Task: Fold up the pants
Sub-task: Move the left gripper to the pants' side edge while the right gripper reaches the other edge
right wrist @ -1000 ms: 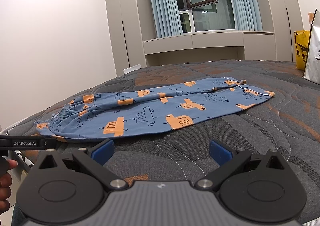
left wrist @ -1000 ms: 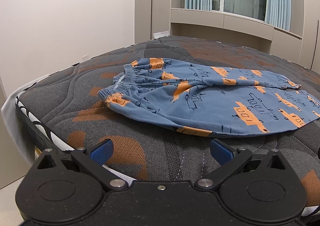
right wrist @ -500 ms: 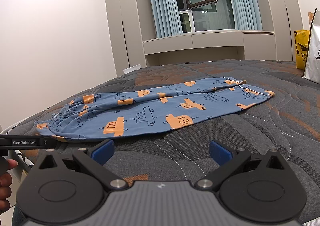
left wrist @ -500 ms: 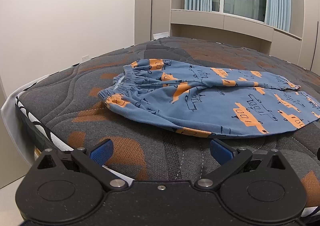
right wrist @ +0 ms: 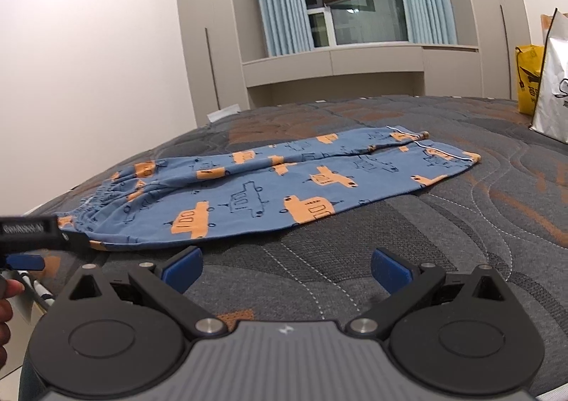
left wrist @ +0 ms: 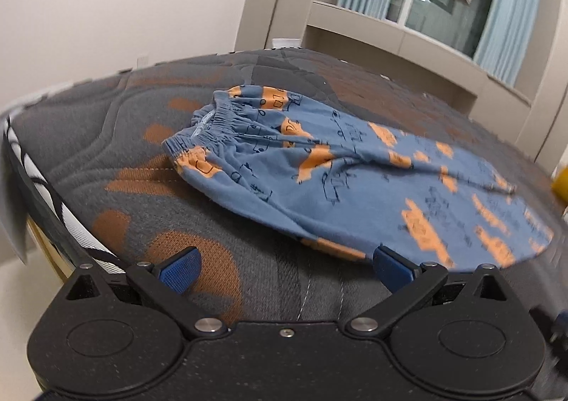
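Blue pants with orange vehicle prints [left wrist: 355, 181] lie flat on the grey and orange mattress [left wrist: 106, 138], folded lengthwise, waistband to the left. They also show in the right wrist view [right wrist: 269, 184], leg cuffs at the far right. My left gripper [left wrist: 285, 268] is open and empty, just short of the pants' near edge by the waist end. My right gripper [right wrist: 285, 269] is open and empty, just short of the near edge at mid-leg. The left gripper's body [right wrist: 32, 234] shows at the left edge of the right wrist view.
The mattress [right wrist: 479, 223] edge drops off at the left [left wrist: 46, 195]. A white bag [right wrist: 553, 88] and a yellow bag [right wrist: 529, 78] stand at the far right. A wardrobe and a curtained window are behind the bed.
My left gripper has tilted and moved closer to the pants' near edge; its view is now rolled and blurred. My right gripper has edged slightly forward. Both stay open.
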A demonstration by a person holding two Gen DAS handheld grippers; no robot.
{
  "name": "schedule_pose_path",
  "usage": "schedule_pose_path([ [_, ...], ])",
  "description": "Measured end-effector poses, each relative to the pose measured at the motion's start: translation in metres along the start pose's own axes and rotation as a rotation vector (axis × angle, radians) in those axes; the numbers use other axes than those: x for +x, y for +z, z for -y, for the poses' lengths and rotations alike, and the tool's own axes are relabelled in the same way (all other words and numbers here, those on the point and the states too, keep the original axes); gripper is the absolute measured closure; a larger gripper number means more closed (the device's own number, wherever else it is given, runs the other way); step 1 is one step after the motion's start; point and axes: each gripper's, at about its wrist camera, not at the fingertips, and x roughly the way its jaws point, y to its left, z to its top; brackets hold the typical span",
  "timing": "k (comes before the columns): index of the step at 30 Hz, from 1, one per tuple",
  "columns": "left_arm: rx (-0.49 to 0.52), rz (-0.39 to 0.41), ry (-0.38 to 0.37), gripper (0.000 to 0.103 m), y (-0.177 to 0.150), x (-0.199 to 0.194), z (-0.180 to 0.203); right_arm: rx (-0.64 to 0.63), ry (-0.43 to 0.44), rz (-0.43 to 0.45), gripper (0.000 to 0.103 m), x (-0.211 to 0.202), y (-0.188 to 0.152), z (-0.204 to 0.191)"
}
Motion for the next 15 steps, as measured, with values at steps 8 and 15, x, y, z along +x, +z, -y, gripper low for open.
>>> schedule_pose_path([
  [8,-0.101,-0.030,-0.069,0.001,0.012,0.003,-0.003,0.013,-0.016,0.001,0.000,0.000,0.006,0.003],
  [15,-0.060,-0.035,-0.092,0.001,0.018,0.001,0.006,0.004,-0.009,0.015,0.000,-0.001,0.013,0.001],
])
